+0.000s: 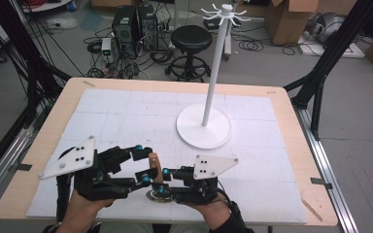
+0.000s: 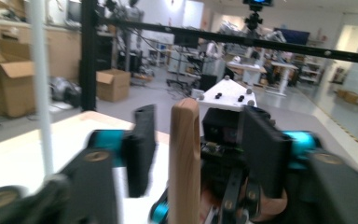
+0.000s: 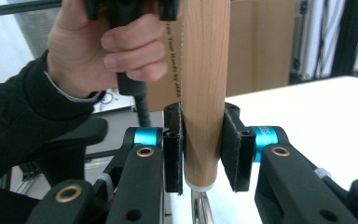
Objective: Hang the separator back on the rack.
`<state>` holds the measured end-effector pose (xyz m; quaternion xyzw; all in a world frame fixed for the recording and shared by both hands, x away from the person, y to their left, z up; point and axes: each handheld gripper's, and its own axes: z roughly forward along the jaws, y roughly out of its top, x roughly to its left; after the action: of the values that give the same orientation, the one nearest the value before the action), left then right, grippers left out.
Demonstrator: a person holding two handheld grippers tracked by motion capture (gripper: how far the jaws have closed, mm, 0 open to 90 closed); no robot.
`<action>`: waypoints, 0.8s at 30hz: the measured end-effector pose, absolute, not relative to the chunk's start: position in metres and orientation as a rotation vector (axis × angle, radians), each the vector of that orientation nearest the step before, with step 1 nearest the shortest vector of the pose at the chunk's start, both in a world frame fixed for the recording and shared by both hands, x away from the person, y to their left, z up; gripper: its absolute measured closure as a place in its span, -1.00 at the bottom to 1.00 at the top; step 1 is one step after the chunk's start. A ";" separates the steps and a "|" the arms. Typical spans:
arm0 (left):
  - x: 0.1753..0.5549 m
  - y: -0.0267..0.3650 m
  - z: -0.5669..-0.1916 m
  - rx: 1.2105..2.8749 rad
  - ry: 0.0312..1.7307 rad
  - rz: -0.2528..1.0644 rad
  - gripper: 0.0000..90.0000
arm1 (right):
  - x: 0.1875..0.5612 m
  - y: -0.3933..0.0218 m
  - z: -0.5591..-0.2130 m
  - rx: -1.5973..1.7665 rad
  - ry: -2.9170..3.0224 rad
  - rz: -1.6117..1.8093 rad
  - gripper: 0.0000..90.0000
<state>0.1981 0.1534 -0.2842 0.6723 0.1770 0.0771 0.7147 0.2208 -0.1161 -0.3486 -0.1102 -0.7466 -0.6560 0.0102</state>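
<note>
I'm handing a wooden handle (image 1: 154, 166) from one tool to the other, and the thing to get right is not letting go with either side until the other has it firmly. The handle stands nearly upright near the front edge of the counter (image 1: 291, 126), at about 6 o'clock from the centre of the white mat, with something metal and round (image 1: 156, 195) below it; I take it for the working end of a utensil, though I can't tell which kind. My right tool (image 3: 203, 151) is clamped on the handle low down: in the right gripper view both black pads press flat on the wood just above its bottom end. My left tool (image 2: 200, 149) has its jaws apart; in the left gripper view the handle rises between them, with a clear gap at the jaw on its 9 o'clock side and the other pad hidden close behind it, so I judge it is not gripping. To do this well I'd keep the right tool squeezed and steady, hold the handle vertical so it doesn't twist in the pads, and move the left tool off without brushing the wood. The white stand (image 1: 205, 125) with hooks on top waits at about 1 o'clock from the handle, well apart, and looks like the likely place to hang it.
</note>
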 end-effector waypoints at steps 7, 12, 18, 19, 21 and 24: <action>0.207 0.201 -0.325 1.474 0.534 0.279 -0.49 | 0.240 -0.130 -0.351 -0.438 -2.356 -2.069 0.61; 0.219 0.225 -0.361 1.513 0.626 0.396 -0.58 | 0.261 -0.141 -0.341 -0.450 -2.343 -2.113 0.60; 0.225 0.237 -0.383 1.557 0.685 0.396 -0.58 | 0.296 -0.162 -0.312 -0.500 -2.348 -2.153 0.60; 0.225 0.238 -0.385 1.558 0.690 0.394 -0.58 | 0.301 -0.165 -0.307 -0.505 -2.331 -2.157 0.60; 0.226 0.239 -0.387 1.564 0.698 0.392 -0.58 | 0.313 -0.173 -0.296 -0.522 -2.309 -2.187 0.60; 0.226 0.241 -0.388 1.569 0.698 0.398 -0.58 | 0.329 -0.182 -0.280 -0.537 -2.302 -2.199 0.60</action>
<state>0.2255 0.2409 -0.3880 0.6869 0.3057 0.1743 0.6359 0.3289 -0.1824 -0.2796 -0.1660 -0.7125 -0.6804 -0.0435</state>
